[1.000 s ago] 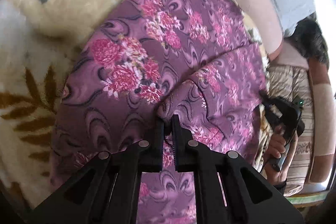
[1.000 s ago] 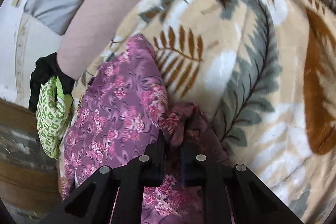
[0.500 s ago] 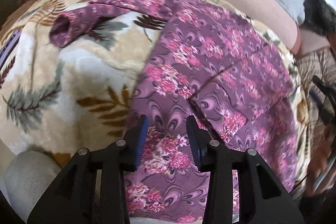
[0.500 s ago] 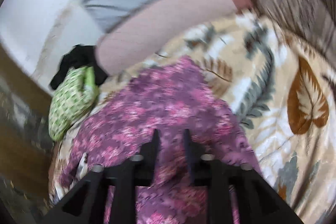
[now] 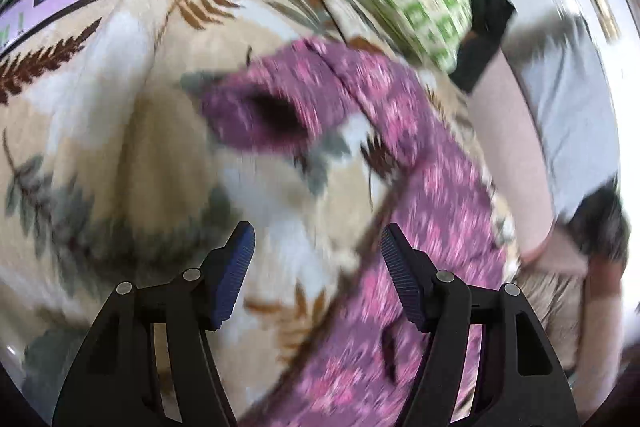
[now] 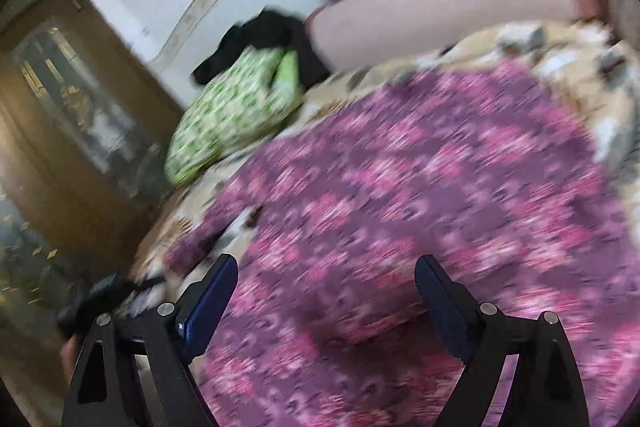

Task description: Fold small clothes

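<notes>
In the left wrist view, the left claw (image 5: 316, 267) stood wide apart and empty above the leaf-print blanket (image 5: 120, 155); the purple floral garment (image 5: 432, 187) ran from centre to lower right, its sleeve opening (image 5: 276, 115) at centre, best pinched at the cuff. In the right wrist view, the right claw (image 6: 326, 303) gaped empty over the garment, which filled the lower right; the green pillow (image 6: 228, 111) crowded the left.

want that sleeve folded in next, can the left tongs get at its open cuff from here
Probably yes. The left tongs are open and point toward the sleeve cuff, with only bare blanket between them; blur hides the finer detail.
</notes>
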